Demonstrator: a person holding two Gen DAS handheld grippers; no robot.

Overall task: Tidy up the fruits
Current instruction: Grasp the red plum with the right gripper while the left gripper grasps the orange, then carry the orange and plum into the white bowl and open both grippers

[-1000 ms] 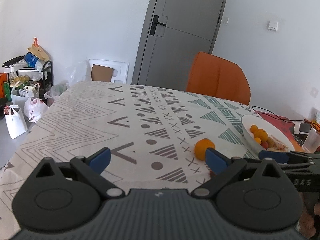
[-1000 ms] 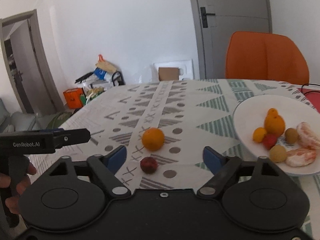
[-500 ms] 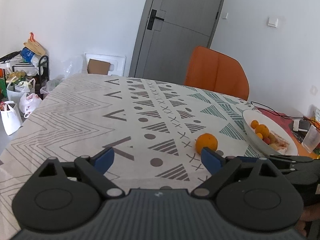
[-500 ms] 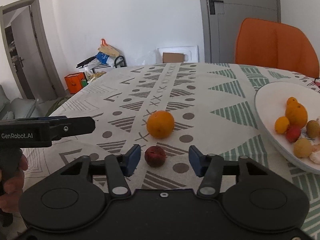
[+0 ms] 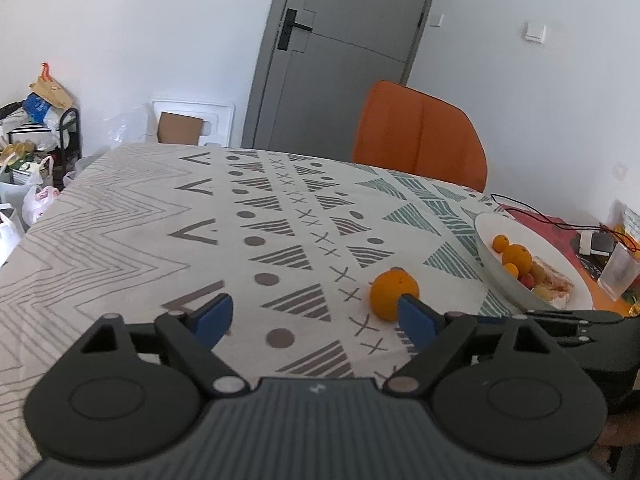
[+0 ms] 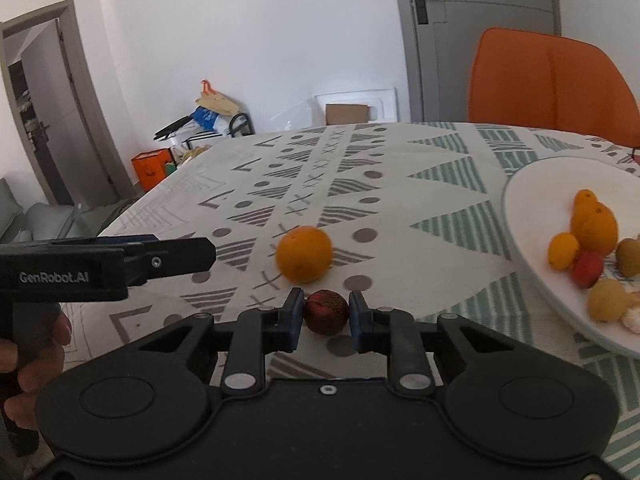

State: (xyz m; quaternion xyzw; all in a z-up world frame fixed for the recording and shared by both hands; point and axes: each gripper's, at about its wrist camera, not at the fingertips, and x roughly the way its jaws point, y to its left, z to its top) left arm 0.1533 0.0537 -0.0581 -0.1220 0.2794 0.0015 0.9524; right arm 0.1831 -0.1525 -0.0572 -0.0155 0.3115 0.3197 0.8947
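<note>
Since the earlier frames, the blue pads of the right tool [image 6: 325, 314] have been drawn in from a wide spread until they are pressed on either side of the small dark red fruit [image 6: 326, 311], which is now grasped between them. That fruit is seen low over the patterned cloth of the counter [image 6: 400, 184]; whether it is touching the cloth cannot be told. Just beyond it, on the cloth, a loose orange [image 6: 304, 254] is seen, slightly blurred. To the right, a white plate [image 6: 532, 280] is set on the counter, and in it are held two oranges, a small yellow-orange fruit, a red fruit, a brownish one, a pale yellow one and peeled citrus segments.

The left tool [image 5: 314, 314] is held released, its blue pads spread wide apart with nothing between them, above the cloth. In its view the orange [image 5: 394, 294] is found just behind the right-hand pad, and the plate [image 5: 490, 264] lies farther right. In the right wrist view the left tool [image 6: 160, 258] is seen from the side at the left edge, gripped by a hand [image 6: 28, 376].

An orange chair [image 5: 420, 142] is placed at the far edge of the counter, with a grey door [image 5: 340, 56] behind it.
</note>
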